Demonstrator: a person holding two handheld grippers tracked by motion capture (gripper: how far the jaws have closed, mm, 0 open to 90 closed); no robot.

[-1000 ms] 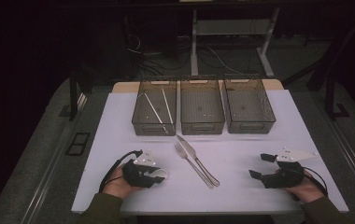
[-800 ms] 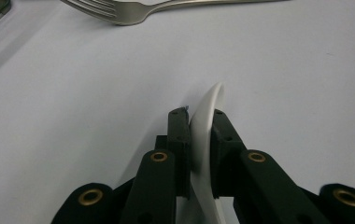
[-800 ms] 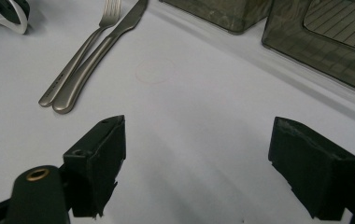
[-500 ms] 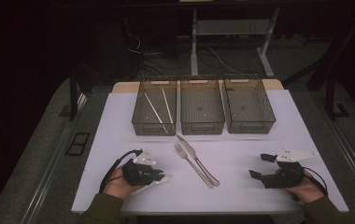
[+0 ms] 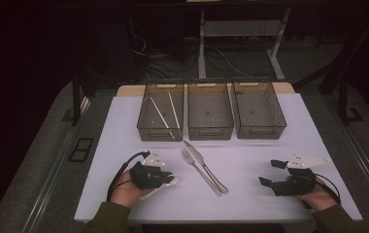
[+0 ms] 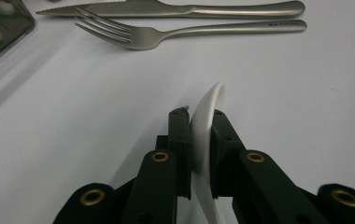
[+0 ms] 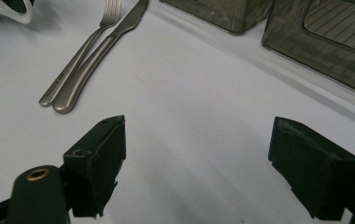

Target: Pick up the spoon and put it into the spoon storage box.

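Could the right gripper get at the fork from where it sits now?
Probably yes: the right gripper is open and holds nothing, and bare table lies between it and the fork, though the knife lies right against it.

A white table (image 5: 270, 160) under dim light carries three dark mesh bins (image 5: 210, 115) in a row along its far side, the leftmost holding pale sticks (image 5: 160, 112). Just in front of the middle bin, a fork (image 5: 199, 170) and knife (image 5: 207, 167) lie side by side, angled toward the near edge. Left of the fork, the left gripper (image 5: 165, 177) is clamped on a white spoon (image 5: 165, 187); well to its right, the right gripper (image 5: 270, 174) rests with jaws apart.
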